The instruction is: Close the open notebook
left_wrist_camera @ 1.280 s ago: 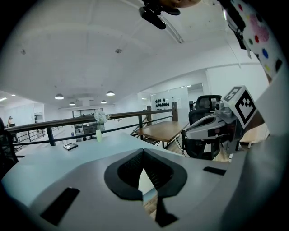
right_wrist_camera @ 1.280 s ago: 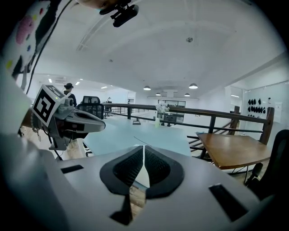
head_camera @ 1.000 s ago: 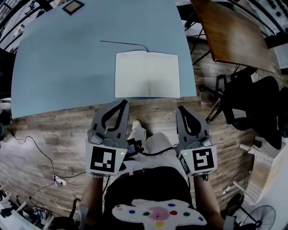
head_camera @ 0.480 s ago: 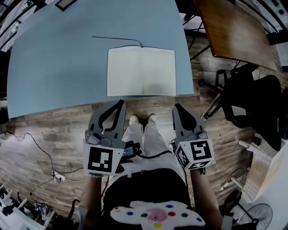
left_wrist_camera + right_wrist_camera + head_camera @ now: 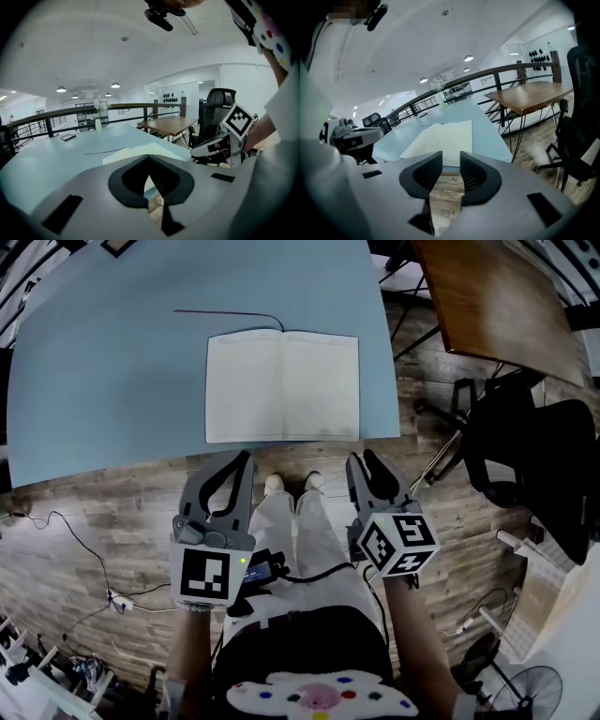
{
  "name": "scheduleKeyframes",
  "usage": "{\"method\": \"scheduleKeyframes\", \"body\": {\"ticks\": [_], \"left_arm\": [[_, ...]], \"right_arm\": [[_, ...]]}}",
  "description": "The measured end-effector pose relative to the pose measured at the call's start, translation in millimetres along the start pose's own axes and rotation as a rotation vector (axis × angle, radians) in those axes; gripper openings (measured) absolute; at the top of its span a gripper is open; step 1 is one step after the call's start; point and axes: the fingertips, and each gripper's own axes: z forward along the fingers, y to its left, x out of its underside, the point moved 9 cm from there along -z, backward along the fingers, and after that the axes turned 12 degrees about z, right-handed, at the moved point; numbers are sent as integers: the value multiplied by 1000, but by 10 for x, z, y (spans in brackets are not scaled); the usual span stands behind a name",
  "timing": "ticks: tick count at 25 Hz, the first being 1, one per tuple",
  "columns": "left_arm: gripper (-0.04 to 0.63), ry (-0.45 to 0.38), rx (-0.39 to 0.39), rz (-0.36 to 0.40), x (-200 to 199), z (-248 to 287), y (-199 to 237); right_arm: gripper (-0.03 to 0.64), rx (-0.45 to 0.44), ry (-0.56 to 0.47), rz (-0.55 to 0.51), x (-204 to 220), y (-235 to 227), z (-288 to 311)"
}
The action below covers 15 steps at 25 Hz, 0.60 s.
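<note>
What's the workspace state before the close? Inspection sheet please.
Surface: light blue table, with the notebook towards its front right.
Job's things: notebook lies open and flat by the table's near edge, blank pages up. A thin dark strand runs left from the top of its spine.
Clutter: small dark framed item at the far corner.
Grippers: left gripper shut, nothing in it. Right gripper jaws apart, nothing between them. Both are short of the table, over the floor.
Cables: floor cable at left; another cable across the person's lap.
Surroundings: wooden table, black office chair, wood floor.
</note>
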Motion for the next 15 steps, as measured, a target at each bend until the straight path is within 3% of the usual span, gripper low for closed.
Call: {"method": "scheduleKeyframes", "body": {"ticks": [2, 15], "left_arm": [[14, 15, 2, 3, 36, 21, -39], [14, 79, -24, -37, 221, 52, -157]], "right_arm": [[120, -9, 13, 70, 28, -76, 58], [127, -21, 38, 495, 179, -432, 367]]}}
